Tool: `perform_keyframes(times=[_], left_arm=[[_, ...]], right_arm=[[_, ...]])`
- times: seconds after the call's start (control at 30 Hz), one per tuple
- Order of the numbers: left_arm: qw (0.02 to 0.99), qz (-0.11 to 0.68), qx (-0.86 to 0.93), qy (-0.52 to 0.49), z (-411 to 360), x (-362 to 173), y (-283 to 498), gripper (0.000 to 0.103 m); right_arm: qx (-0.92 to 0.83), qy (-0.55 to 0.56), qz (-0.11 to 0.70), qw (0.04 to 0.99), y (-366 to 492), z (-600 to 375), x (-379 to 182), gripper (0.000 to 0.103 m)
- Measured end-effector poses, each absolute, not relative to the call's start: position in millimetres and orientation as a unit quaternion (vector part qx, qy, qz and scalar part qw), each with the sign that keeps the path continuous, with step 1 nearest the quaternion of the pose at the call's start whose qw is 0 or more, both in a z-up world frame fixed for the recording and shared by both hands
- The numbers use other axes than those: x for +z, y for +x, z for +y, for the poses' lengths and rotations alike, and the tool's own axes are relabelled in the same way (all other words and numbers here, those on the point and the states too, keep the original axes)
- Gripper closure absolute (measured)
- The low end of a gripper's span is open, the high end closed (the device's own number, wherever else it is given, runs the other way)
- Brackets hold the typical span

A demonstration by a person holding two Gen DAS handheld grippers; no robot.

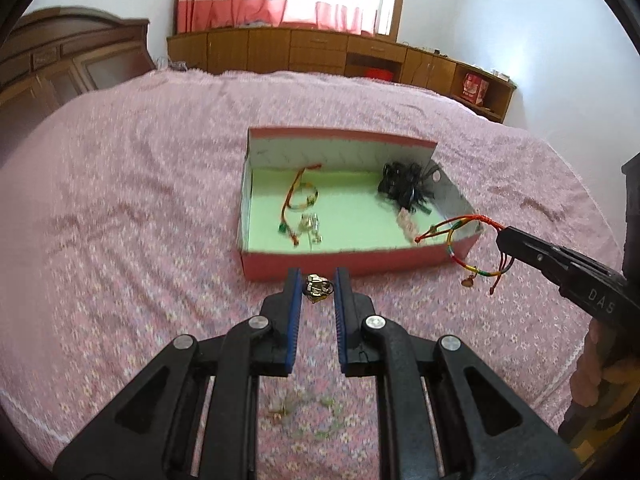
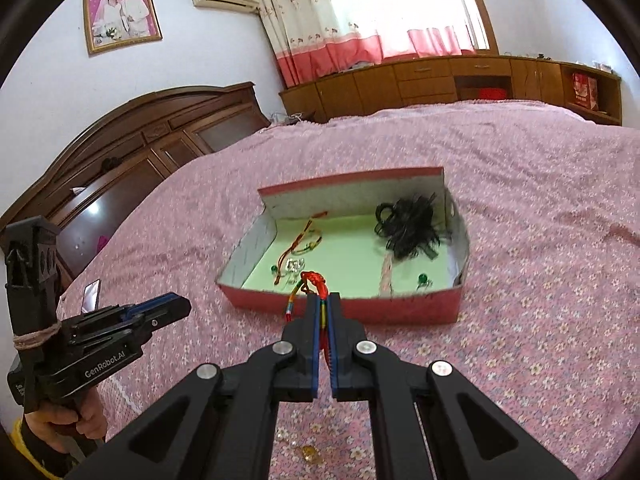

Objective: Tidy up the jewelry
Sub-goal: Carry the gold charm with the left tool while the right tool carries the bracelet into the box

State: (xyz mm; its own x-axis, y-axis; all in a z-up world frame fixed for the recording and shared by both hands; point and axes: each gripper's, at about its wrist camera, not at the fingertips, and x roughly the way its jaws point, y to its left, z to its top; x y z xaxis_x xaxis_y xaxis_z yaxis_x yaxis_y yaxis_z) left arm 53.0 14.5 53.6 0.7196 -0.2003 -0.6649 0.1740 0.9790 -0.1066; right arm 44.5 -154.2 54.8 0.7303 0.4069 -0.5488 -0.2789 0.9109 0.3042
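Note:
A red cardboard box (image 1: 360, 262) with a pale green floor lies open on the pink bedspread. My left gripper (image 1: 318, 280) hovers just short of its front wall, shut on a small gold and silver trinket (image 1: 317, 289) pinched between the blue pads. My right gripper (image 1: 502, 236) is at the box's right front corner, shut on a multicoloured braided cord bracelet (image 1: 460, 250) that dangles over the wall. In the right wrist view the cord (image 2: 314, 280) sticks out past the shut right gripper (image 2: 325, 300), with the box (image 2: 360, 308) ahead and the left gripper (image 2: 180, 308) to the left.
In the box lie a red-orange cord bracelet (image 1: 298, 192), silver pieces (image 1: 310, 226), a bundle of black hair ties (image 1: 404, 186) and a pink beaded strand (image 1: 406, 222). Loose jewelry (image 1: 304, 412) lies on the bedspread under the left gripper. A wooden headboard (image 2: 140, 152) stands at the left.

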Motion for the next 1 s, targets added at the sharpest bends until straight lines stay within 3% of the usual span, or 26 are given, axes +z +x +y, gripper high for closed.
perform_keyframes(times=[0.53, 1.0], left_arm=[[0.946, 0.309, -0.093, -0.017, 12.4, 65.5, 98.9, 0.096], [0.949, 0.302, -0.083, -0.029, 7.9, 41.4, 134.7, 0.095]], right_arm=[[0.162, 0.109, 0.276, 0.941, 79.4, -164.2, 67.5, 0.098], [0.106, 0.103, 0.289, 0.946, 123.4, -176.9, 43.3, 0.098]])
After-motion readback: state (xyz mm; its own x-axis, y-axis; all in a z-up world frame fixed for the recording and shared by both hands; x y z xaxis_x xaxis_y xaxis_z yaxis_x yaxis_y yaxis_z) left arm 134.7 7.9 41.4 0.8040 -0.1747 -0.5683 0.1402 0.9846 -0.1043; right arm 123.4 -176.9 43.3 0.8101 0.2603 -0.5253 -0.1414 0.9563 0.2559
